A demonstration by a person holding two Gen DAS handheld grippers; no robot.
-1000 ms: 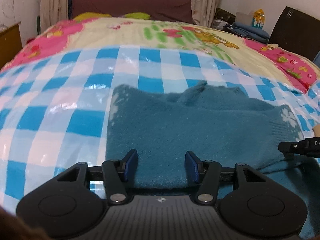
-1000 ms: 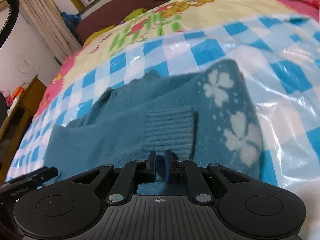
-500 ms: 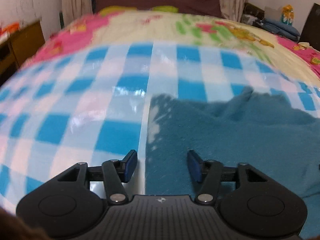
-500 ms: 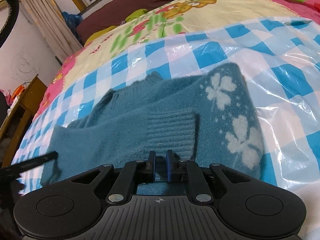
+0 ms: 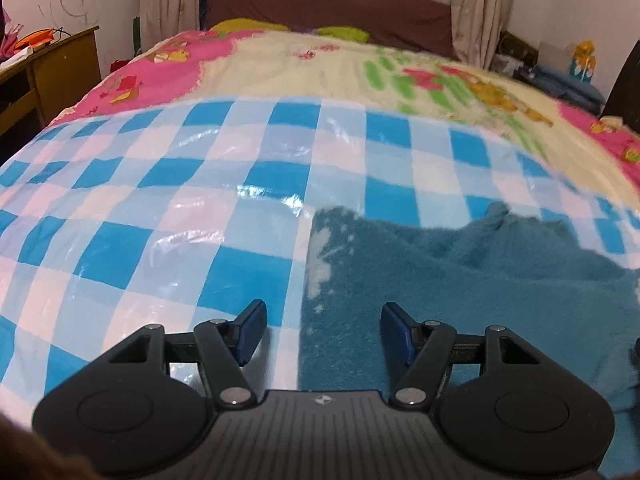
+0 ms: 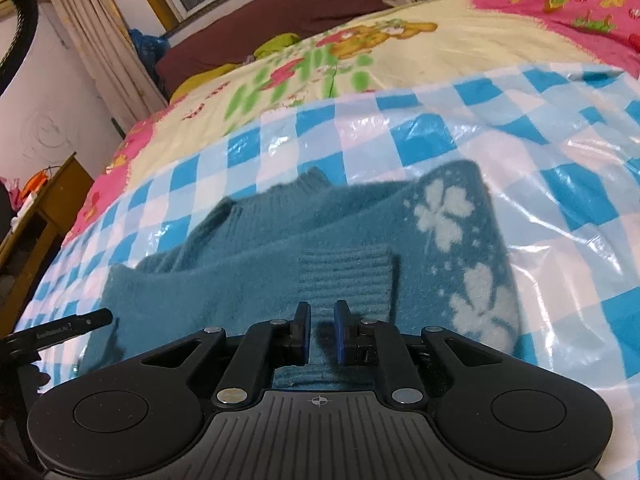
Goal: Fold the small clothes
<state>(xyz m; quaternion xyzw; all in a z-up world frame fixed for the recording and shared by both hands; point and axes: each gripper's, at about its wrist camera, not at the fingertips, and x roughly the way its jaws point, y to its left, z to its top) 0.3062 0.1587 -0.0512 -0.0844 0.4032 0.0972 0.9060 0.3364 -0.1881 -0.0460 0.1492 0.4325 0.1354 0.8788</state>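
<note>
Left gripper spreads wide, jaws just opening, straddling the edge of the soft teal knitted sweater without pinching. Right gripper eases slightly apart over the ribbed cuff. Light, floppy knit lying on the slick blue-checked plastic sheet; I'd grab the edge.

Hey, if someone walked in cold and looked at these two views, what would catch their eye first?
Probably the fuzzy teal knitted sweater with pale clover shapes, lying partly folded on the glossy blue-and-white checked plastic sheet over the bed. Behind it, the loud pink and yellow cartoon-print bedspread stretches toward the dark red headboard. In front, the left tool gapes over the sweater's edge.
</note>
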